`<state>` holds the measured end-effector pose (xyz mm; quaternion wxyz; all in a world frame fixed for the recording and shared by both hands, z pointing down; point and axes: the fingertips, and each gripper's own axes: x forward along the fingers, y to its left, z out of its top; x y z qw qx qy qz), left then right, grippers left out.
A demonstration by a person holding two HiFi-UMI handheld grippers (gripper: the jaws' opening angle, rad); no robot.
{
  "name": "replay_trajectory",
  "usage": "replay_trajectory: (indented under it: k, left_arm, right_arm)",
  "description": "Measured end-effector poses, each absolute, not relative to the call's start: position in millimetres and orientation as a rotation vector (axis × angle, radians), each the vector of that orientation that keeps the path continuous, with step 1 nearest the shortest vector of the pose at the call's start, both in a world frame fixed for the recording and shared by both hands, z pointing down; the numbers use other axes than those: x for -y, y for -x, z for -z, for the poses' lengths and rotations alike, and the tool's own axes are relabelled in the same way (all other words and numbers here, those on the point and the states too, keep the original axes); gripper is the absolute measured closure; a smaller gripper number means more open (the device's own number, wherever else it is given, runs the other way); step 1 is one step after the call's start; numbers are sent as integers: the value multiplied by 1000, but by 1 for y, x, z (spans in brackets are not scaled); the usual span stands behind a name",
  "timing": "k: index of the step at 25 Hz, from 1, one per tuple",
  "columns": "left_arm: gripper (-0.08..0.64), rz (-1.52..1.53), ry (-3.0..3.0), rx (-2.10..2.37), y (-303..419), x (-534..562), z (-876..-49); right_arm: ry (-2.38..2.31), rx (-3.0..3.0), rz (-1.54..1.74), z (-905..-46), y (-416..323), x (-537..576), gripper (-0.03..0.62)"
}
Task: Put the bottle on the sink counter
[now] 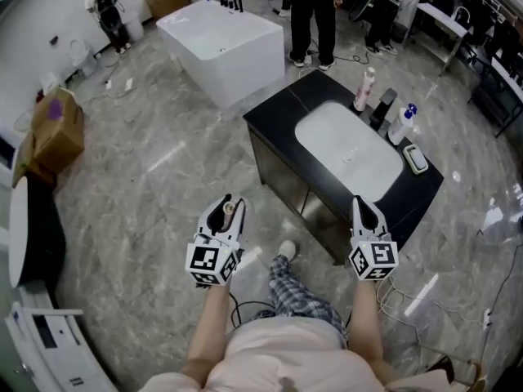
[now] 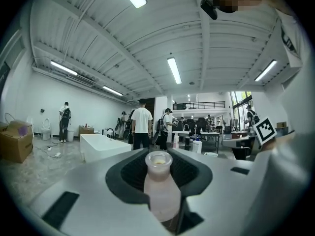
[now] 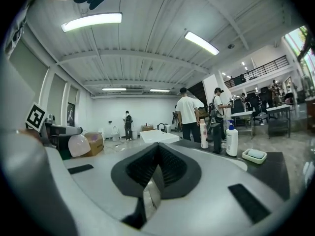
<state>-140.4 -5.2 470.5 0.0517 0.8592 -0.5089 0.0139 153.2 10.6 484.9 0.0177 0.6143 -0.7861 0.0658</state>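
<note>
Head view: left gripper (image 1: 226,209) and right gripper (image 1: 360,206) are held side by side, both gloss white shells with black-and-white marker cubes. Only this view gives the layout from above. It shows a glossy black sink counter (image 1: 274,113) with a white oval basin (image 1: 347,149) on a grey veined marble floor (image 1: 163,162). The right gripper's tip appears over the counter's near edge. The left one sits off to the counter's left, over floor. A white rectangular bathtub (image 1: 225,47) stands beyond, a brown cardboard box (image 1: 55,129) is far left, and a standing person in a white shirt and dark trousers (image 1: 313,11) is behind the counter.

Left gripper view: ribbed dark pads pinch a pale pink frosted plastic bottle (image 2: 158,188). It is upright, with rounded shoulders and a wide cream-rimmed top. The head view shows only that top poking out. The bottle is in the left gripper, off the counter and well apart from the basin.

Right gripper view: jaws are pressed together with nothing between them, and the ribbed black pads meet at a seam. It shows side-on the counter items that are tiny in the head view. They are a tall slim pink-and-white bottle (image 3: 203,134), a white pump bottle with a blue head (image 3: 231,139) and a shallow white soap dish (image 3: 254,155) holding a pale bar. All stand along the counter's far side.
</note>
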Motion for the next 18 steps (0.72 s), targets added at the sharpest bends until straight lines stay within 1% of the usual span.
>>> replay_trajectory:
  k: [5, 10, 18]
  left_arm:
    - [425, -53, -2632, 1519, 143, 108, -462]
    - [425, -30, -2657, 1488, 135, 200, -456]
    - [425, -44, -2685, 1395, 101, 285, -461]
  right_arm:
    - [-1992, 2393, -238, -478, -159, 85, 577]
    - [-2043, 2329, -270, -484, -170, 155, 577]
    - [-2118, 2259, -292, -481, -193, 204, 577]
